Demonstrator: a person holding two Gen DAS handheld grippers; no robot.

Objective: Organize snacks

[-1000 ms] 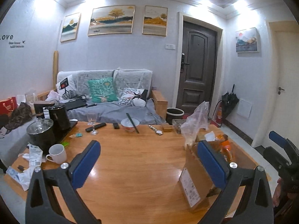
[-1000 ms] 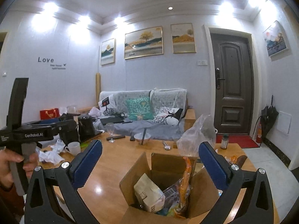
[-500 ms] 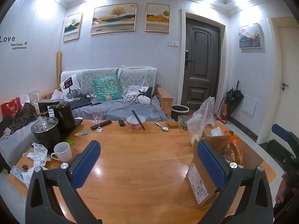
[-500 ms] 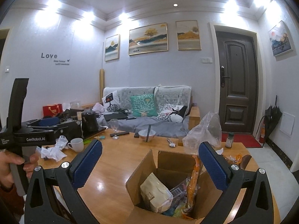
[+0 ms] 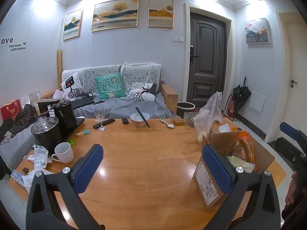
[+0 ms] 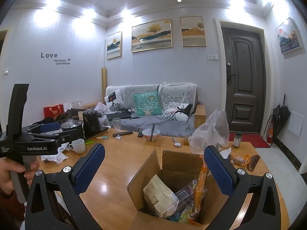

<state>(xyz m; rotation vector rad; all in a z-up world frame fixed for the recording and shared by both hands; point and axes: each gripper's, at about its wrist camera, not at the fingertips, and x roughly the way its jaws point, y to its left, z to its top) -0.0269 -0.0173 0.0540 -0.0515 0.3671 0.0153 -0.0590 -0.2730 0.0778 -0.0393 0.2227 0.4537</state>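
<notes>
Snacks: we are seeing several packets standing inside the open cardboard box [image 6: 178,174] near the right edge of the desk [image 5: 145,164]: a beige packet [image 6: 159,197], a long orange packet [image 6: 199,187] leaning on the right wall, and a clear wrapper with a barcode [image 6: 185,194] between them. One more orange packet [image 6: 239,159] is lying loose on the desk beyond the box, toward the far right corner, beside a crumpled clear plastic bag [image 6: 209,132].

Step in hand: we are judging that sorting is underway around the box, but the scene fits either packets being gathered into it or packets being taken out to be laid on the desk. We cannot tell which.

Next move: whichever it is, it is calling for a straight descent between the upright flaps, and a light pinch on thin crinkly wrapping.

Right gripper [image 6: 153,170]: we are holding it above the near edge of the box, looking down into it; its fingers are spread wide and gripping nothing.

Left gripper [image 5: 152,167]: we are holding it level over the bare middle of the desk, box to its right; its fingers are spread wide and carrying nothing.

Left hand [image 6: 13,172]: it is wrapping the handle at the left of the right-wrist view.
</notes>
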